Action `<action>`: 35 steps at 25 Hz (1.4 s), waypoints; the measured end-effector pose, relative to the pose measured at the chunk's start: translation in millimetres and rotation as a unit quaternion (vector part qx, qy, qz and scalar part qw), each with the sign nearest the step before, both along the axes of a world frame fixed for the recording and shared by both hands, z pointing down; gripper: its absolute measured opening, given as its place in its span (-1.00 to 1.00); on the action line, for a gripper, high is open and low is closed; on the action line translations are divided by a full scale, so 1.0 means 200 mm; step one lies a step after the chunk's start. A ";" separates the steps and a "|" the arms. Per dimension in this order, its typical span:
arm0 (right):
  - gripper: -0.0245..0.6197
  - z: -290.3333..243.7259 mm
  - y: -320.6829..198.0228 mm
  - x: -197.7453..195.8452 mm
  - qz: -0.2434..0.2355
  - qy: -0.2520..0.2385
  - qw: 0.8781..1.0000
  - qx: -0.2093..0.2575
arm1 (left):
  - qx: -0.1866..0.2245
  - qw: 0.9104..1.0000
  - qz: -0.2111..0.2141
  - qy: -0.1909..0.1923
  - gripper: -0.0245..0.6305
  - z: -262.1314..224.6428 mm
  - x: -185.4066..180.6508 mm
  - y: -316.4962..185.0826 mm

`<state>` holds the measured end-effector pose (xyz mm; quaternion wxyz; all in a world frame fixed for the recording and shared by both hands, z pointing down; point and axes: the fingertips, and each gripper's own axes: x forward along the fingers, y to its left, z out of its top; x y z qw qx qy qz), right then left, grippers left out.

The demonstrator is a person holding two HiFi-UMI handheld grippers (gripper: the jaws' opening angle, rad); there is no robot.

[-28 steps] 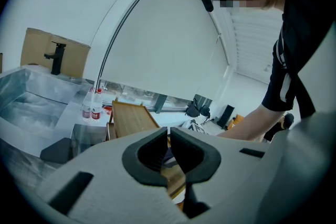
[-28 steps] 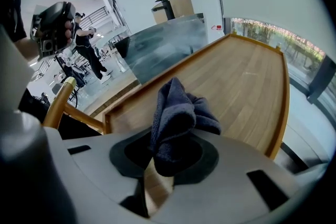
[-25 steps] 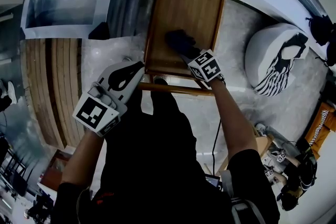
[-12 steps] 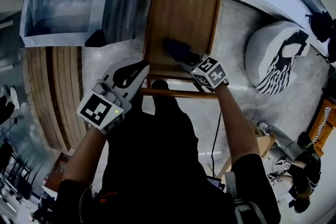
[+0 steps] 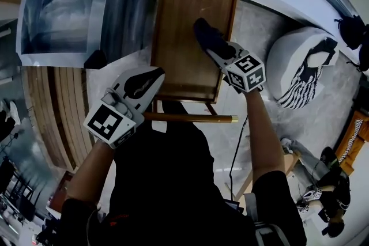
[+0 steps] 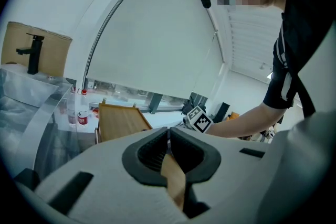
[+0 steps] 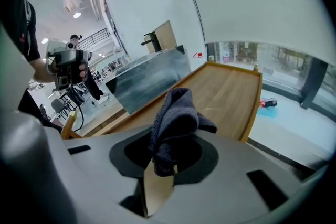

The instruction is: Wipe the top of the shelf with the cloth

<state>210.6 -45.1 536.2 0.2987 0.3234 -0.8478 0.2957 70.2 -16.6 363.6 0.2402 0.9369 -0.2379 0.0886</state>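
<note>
The shelf's wooden top (image 5: 187, 3) runs away from me in the head view. A dark grey cloth (image 5: 206, 35) lies bunched on its right half, near the right rim. My right gripper (image 5: 215, 48) is shut on this cloth (image 7: 175, 119), which sticks up out of the jaws over the boards (image 7: 229, 93). My left gripper (image 5: 155, 74) hovers at the shelf's near left corner, apart from the cloth. Its jaws are shut with nothing between them (image 6: 168, 132). The shelf top (image 6: 119, 121) shows beyond them.
A clear glass case (image 5: 66, 6) stands left of the shelf, with a wooden slatted bench (image 5: 57, 106) below it. A wooden rail (image 5: 190, 118) crosses under the shelf's near edge. A white striped beanbag (image 5: 302, 63) sits on the floor at right. A red-labelled bottle (image 6: 82, 115) stands by the shelf's far end.
My right gripper has slid the cloth farther along the shelf top and toward its right rim. The left gripper has stayed by the near left corner.
</note>
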 end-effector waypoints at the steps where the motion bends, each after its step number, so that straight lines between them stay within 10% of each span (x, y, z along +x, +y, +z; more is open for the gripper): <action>1: -0.67 0.01 -0.06 0.04 0.005 0.003 1.000 0.005 | -0.009 1.000 0.000 -0.008 -0.83 0.02 0.01 -0.01; 22: -0.67 0.16 -1.12 0.60 0.055 0.079 0.991 0.091 | -0.063 0.996 -0.013 -0.053 -0.83 0.32 0.16 -0.22; 35: -0.67 0.28 -0.91 0.55 0.009 0.100 0.993 0.060 | -0.066 0.996 -0.002 -0.057 -0.83 0.31 0.20 -0.15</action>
